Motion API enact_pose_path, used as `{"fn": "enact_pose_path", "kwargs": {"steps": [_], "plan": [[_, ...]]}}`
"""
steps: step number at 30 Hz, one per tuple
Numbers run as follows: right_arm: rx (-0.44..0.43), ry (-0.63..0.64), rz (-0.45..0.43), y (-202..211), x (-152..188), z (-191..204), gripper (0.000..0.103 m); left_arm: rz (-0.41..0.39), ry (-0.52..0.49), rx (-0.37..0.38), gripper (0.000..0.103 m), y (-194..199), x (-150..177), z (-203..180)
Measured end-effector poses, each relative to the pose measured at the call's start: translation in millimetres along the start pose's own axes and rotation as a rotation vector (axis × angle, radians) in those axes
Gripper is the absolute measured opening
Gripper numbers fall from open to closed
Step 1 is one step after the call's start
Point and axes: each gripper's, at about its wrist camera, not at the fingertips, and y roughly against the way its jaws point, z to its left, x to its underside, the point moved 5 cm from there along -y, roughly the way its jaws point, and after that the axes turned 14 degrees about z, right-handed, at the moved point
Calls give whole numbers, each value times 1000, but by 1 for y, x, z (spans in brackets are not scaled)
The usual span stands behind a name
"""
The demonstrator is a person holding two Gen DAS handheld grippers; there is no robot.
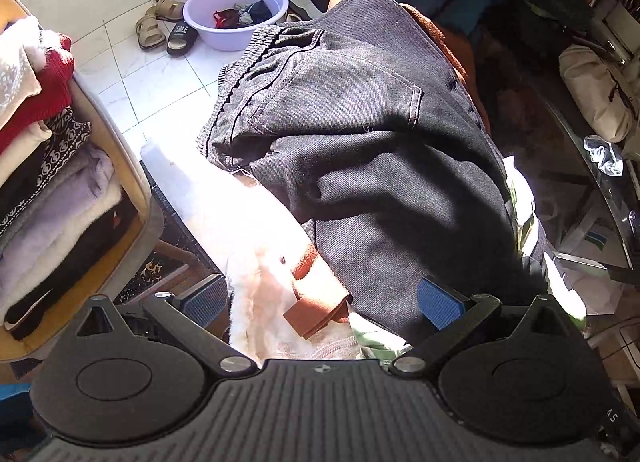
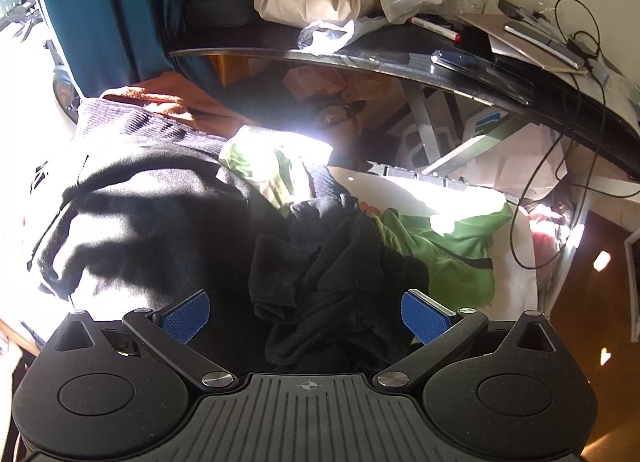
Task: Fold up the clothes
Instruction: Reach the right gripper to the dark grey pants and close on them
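Between the spread pads of the left gripper (image 1: 322, 302) lie a rust-brown strap end (image 1: 316, 312) and white fleece, with the hem of the dark grey jeans (image 1: 360, 142) just ahead of the right-hand pad; the jaws stand wide and grasp nothing. The right gripper (image 2: 306, 316) is likewise released, its pads straddling a crumpled black garment (image 2: 332, 282) without pinching it. Both tools point forward and down over the heap, held low and close.

The jeans lie rumpled on top of the pile, waistband away from the left gripper and back pocket up (doubled over loosely, not squared). A green garment (image 2: 444, 250) sits just beyond and to the right of the right gripper.

The risk, as I judge it: closing here could catch two layers at once, strap with denim or black cloth with green, and drag the heap. Harsh sun glare hides edges.

Farther left of the left gripper, a stack of folded clothes (image 1: 48, 166) rests on a chair; beyond that stands a lilac basin (image 1: 236, 12).
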Motion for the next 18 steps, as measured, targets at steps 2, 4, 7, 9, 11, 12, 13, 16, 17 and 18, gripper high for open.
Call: {"fn": "enact_pose_path", "kwargs": {"steps": [2,4,7,9,11,12,13,16,17,18], "plan": [[16,2,-11,1,-9,12,102,-2,-19,5,103,0,-8,7],[31,5,-23,1,-18,24,102,-4,-23,11,103,-3,-19,17],[-8,65,-58,-7,-38,54,102,4,-17,15,103,-8,-33,34],[-34,105,-81,-12,-51,74,102,8,-5,8,103,-12,-41,48],[-35,158,-100,-24,-64,97,102,6,1,0,103,-13,-48,60],[2,203,-113,-32,-69,110,102,3,-2,-9,103,-14,-51,65],[38,247,-125,-39,-74,124,102,-2,-6,-20,103,-14,-54,70],[124,343,-150,-65,-87,166,102,-12,1,-49,103,-16,-64,85],[147,369,-156,-73,-92,179,102,-13,11,-57,103,-16,-69,91],[130,379,-156,-80,-96,190,102,-13,18,-57,103,-16,-71,96]]}}
